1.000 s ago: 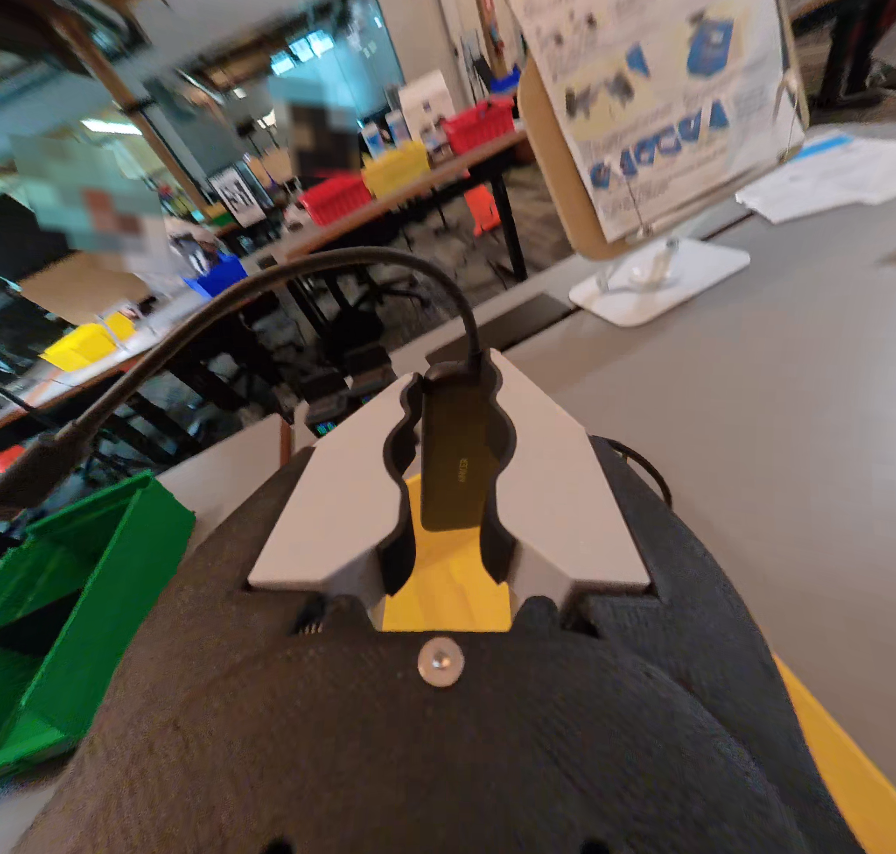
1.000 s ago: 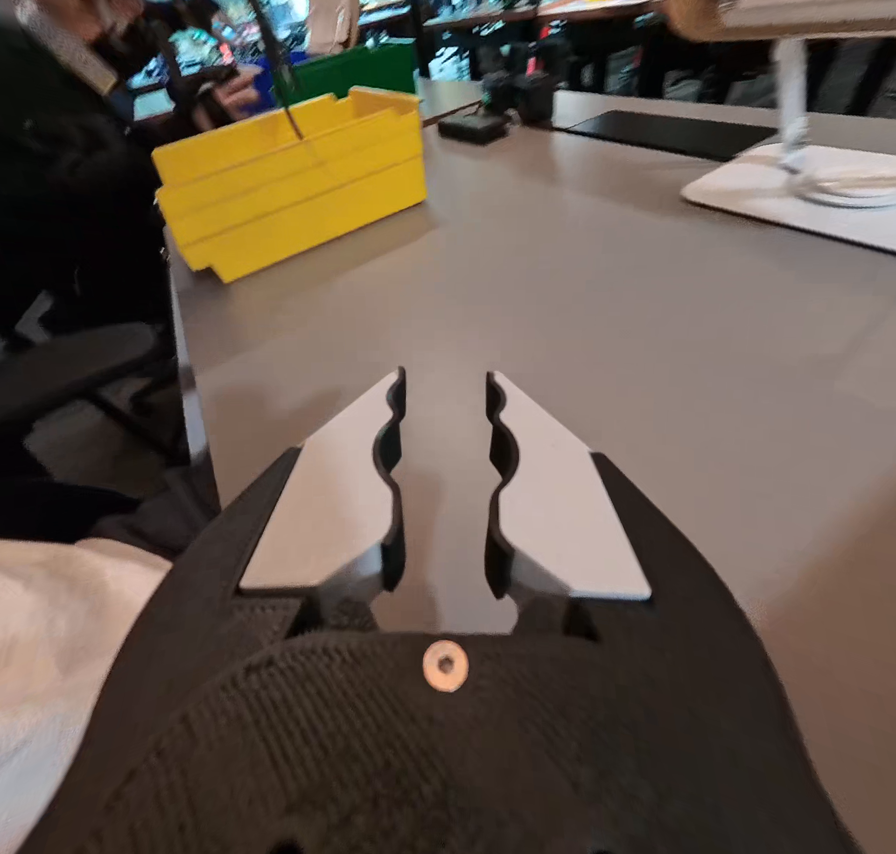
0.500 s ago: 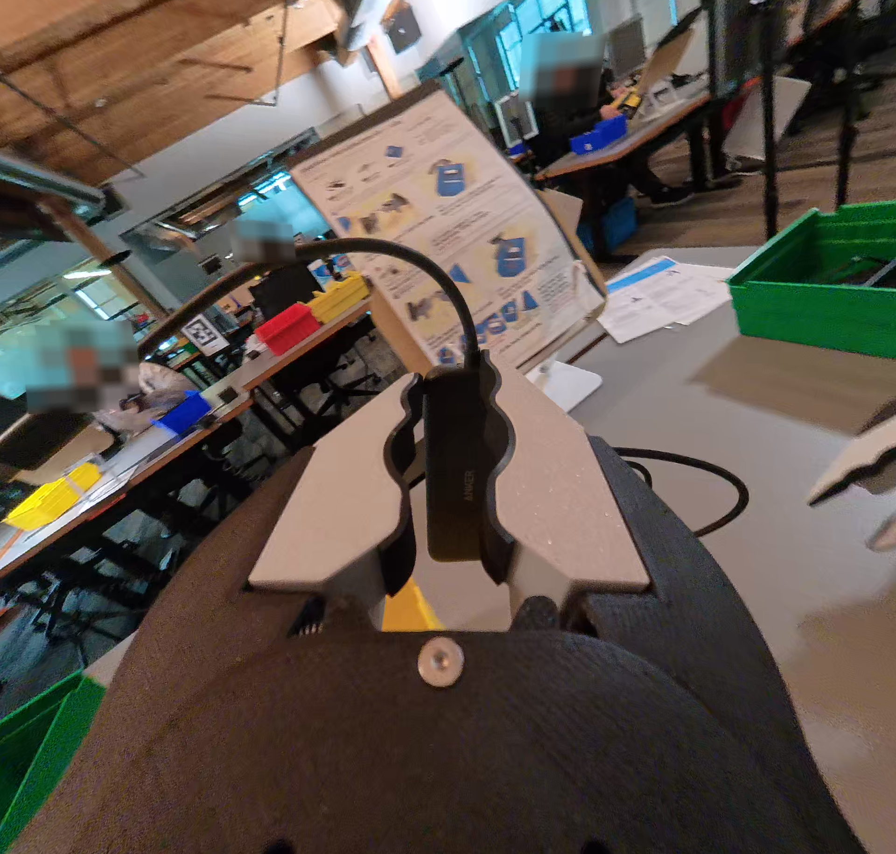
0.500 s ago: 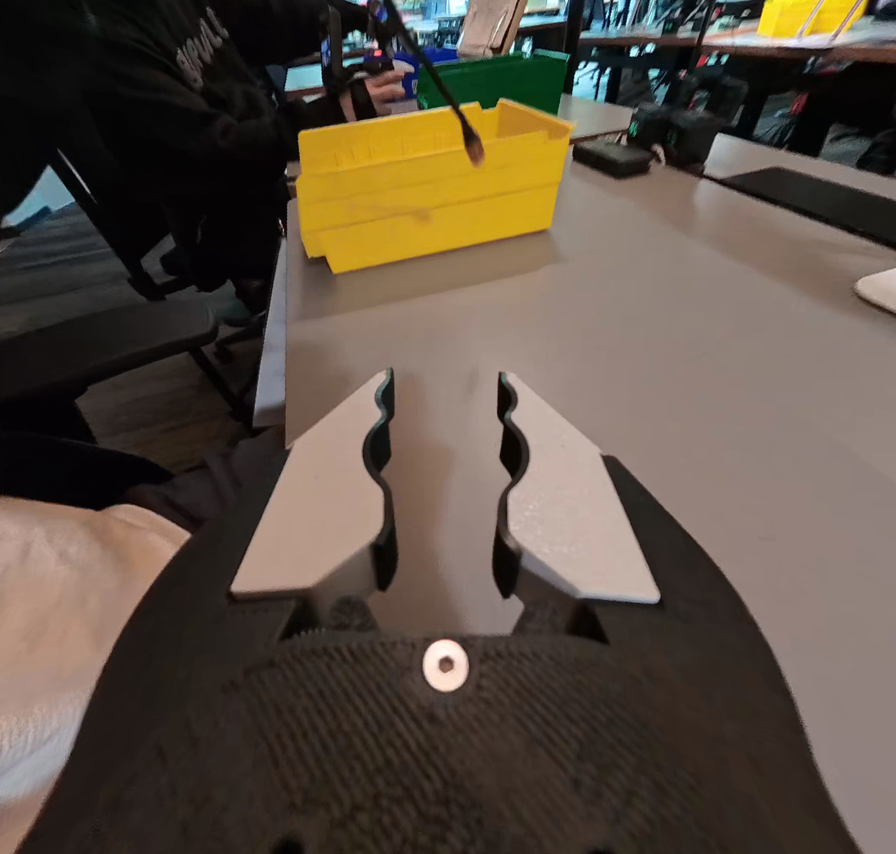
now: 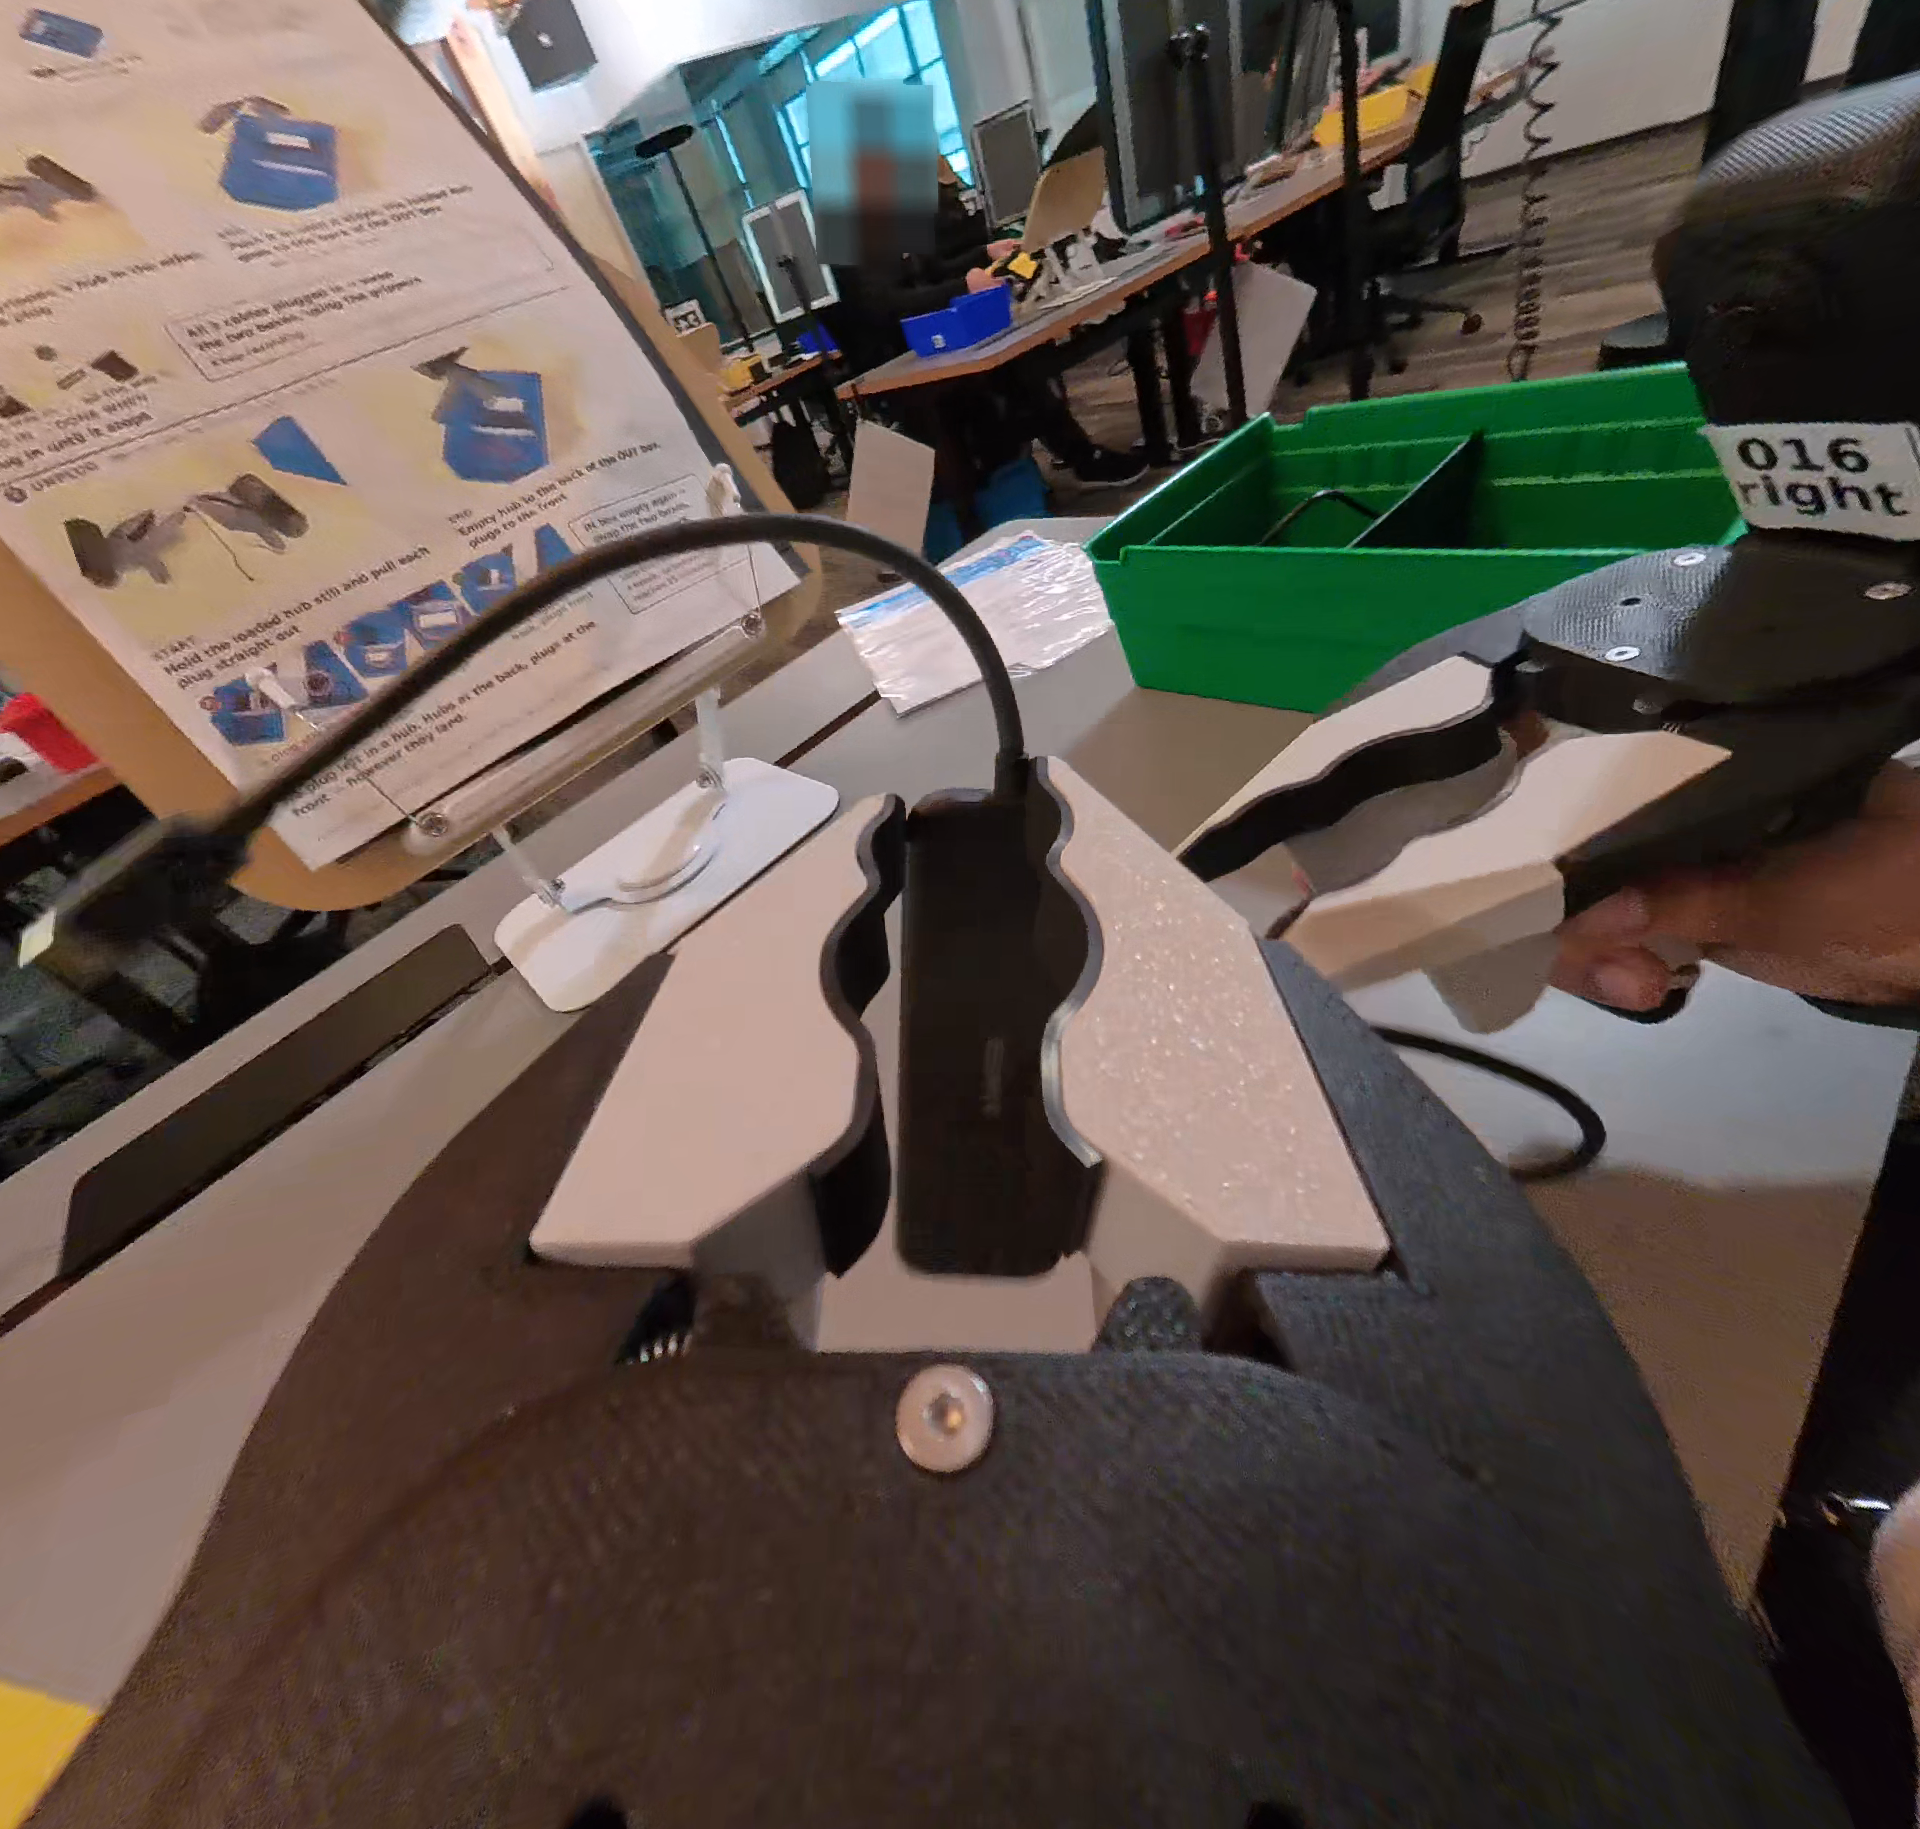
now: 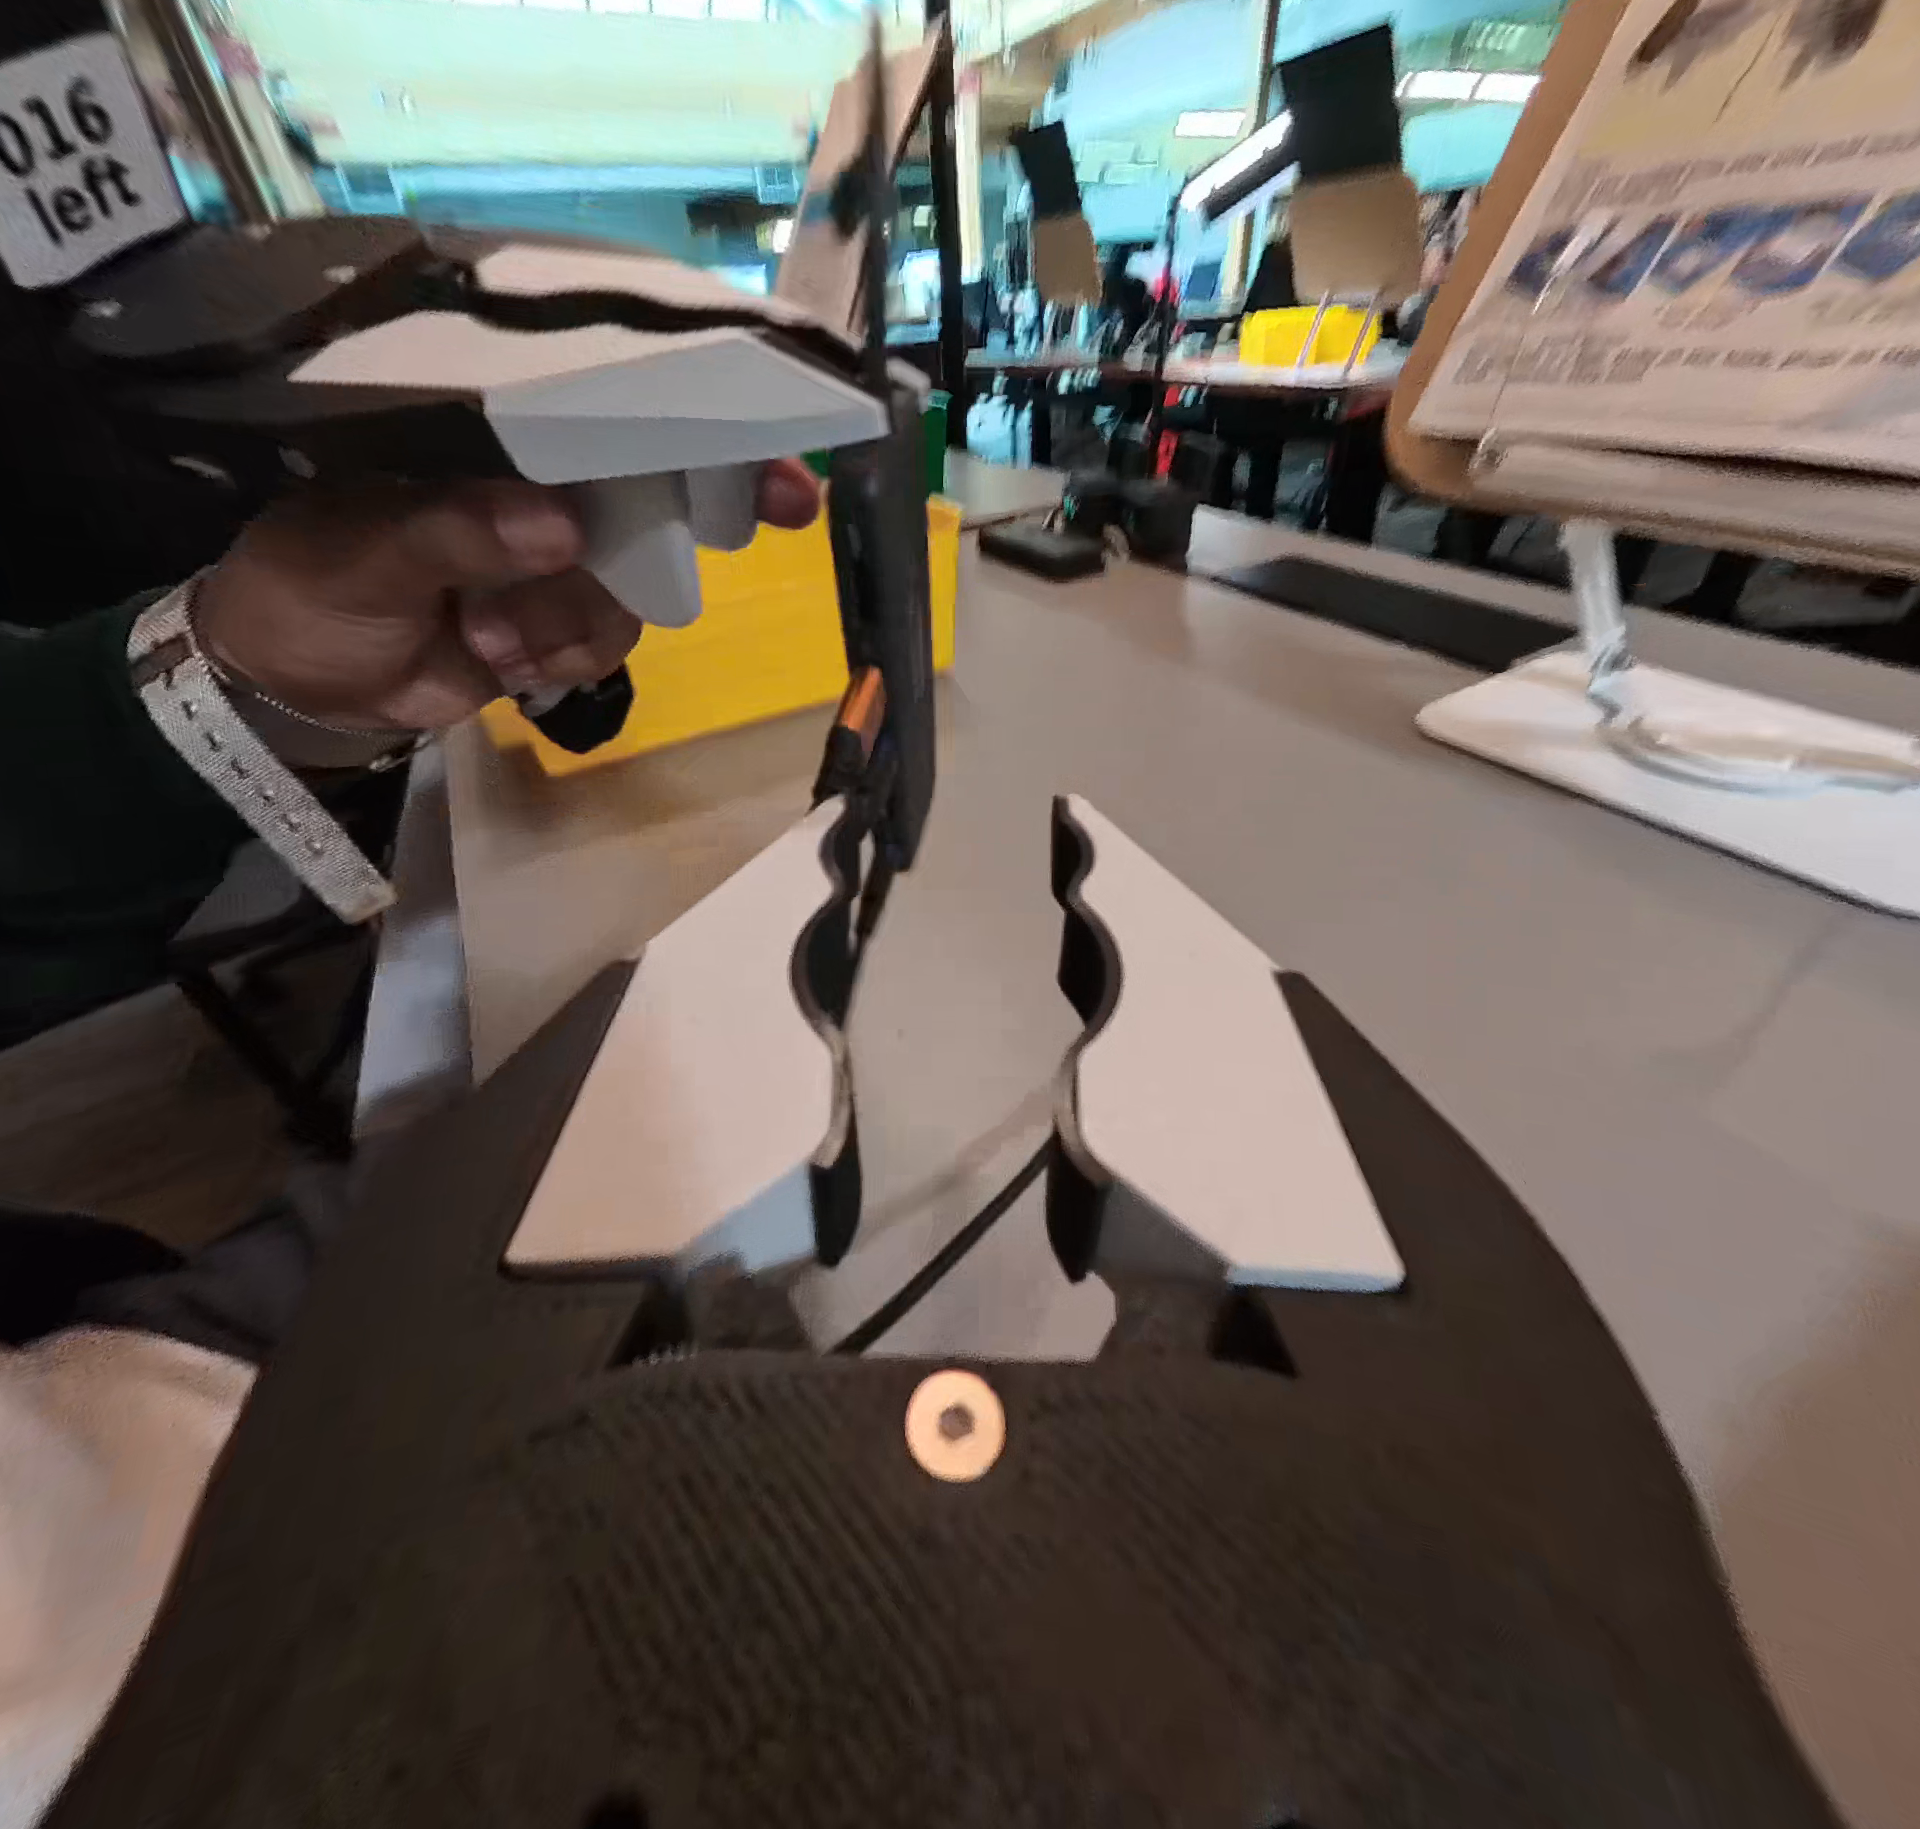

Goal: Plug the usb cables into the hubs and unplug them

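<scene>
The left hand-held gripper [image 5: 971, 958] is clamped on a slim black USB hub [image 5: 982, 1041], held clear above the grey tabletop [image 5: 1714, 1083]. The hub's own black lead [image 5: 623, 584] arches up from its far end and swings out to the left, ending in a plug that hangs free in the air. Just beside it, the right hand-held gripper [image 6: 951, 958] has its fingers parted and nothing between them; its wrist view shows the hub's port side close to the left finger. A loose black USB cable [image 5: 1538, 1104] lies on the tabletop under the right gripper. Farther back stand a green plastic bin [image 5: 1351, 574] towards the far right edge, a yellow plastic bin [image 6: 769, 636] on the left side, and an instruction sheet on a white stand [image 5: 665, 865].

The risk, as I judge it: the hub is pinched along narrow sides, so a push from a plug could twist or slide it in the grip. The dangling lead could also snag the stand.
</scene>
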`<state>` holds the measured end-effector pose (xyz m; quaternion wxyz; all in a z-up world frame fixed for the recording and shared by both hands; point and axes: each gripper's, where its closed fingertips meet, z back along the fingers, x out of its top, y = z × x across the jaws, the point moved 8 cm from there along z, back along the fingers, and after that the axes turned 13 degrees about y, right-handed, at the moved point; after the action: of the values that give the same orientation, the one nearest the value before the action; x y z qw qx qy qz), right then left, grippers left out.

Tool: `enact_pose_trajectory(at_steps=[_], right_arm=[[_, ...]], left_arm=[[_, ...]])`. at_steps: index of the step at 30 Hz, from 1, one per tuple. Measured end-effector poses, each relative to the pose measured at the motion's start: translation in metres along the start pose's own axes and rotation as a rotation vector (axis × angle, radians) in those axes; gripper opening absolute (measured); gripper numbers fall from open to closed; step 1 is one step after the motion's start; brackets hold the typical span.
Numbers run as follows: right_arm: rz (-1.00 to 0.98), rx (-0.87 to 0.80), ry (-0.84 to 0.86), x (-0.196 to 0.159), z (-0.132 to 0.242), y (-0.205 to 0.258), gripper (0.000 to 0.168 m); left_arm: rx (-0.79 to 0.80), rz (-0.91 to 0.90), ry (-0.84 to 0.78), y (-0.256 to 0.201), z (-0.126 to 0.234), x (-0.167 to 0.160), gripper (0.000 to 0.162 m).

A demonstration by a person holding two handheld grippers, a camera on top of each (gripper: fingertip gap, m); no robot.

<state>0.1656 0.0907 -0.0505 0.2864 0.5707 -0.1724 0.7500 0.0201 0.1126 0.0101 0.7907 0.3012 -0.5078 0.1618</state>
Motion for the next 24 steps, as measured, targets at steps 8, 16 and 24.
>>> enact_pose_trajectory(at_steps=[8, 16, 24], right_arm=[[-0.013, 0.002, 0.072, -0.009, 0.003, 0.002, 0.033], [0.004, -0.105, 0.035, -0.010, 0.017, -0.002, 0.029], [0.070, -0.166, 0.228, -0.029, -0.001, 0.000, 0.033]], left_arm=[[0.005, 0.013, 0.006, -0.007, -0.012, -0.008, 0.024], [0.020, -0.006, 0.001, -0.014, -0.020, -0.012, 0.020], [-0.061, -0.021, -0.050, -0.037, -0.027, -0.018, 0.003]])
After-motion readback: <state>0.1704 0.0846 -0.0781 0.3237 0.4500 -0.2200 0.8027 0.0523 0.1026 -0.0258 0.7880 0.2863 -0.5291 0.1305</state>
